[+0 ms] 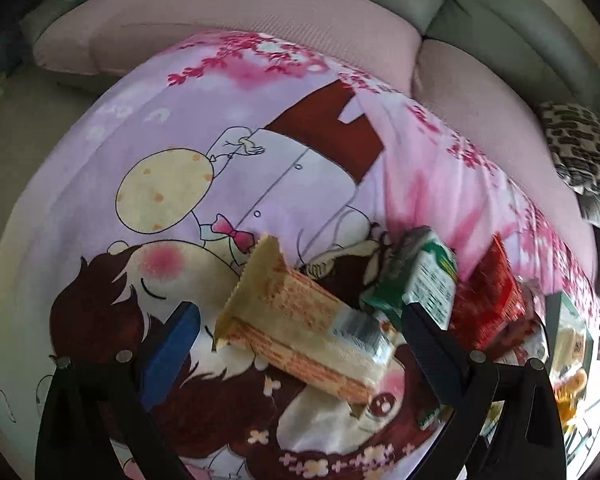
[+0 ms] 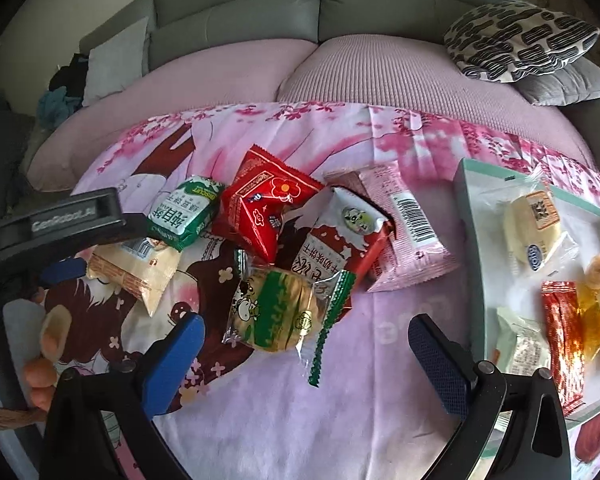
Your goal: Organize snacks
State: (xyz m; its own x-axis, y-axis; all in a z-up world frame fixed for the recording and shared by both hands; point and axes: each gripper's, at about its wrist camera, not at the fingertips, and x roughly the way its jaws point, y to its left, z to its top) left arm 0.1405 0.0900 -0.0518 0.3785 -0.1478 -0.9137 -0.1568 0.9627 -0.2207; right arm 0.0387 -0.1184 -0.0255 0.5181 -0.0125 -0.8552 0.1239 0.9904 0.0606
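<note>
My left gripper is open, its jaws either side of a cream wafer packet that lies on the cartoon-print cloth; the same packet shows in the right wrist view. A green-and-white biscuit packet sits just past the right finger. My right gripper is open and empty above a clear round cookie packet with green trim. Behind it lie a red packet, a red-and-white packet and a pink packet. The green-and-white packet lies by the left gripper.
A pale green tray at the right holds several small snacks, among them a white bun and a red stick packet. The cloth covers a pink sofa seat. A patterned cushion lies at the back right.
</note>
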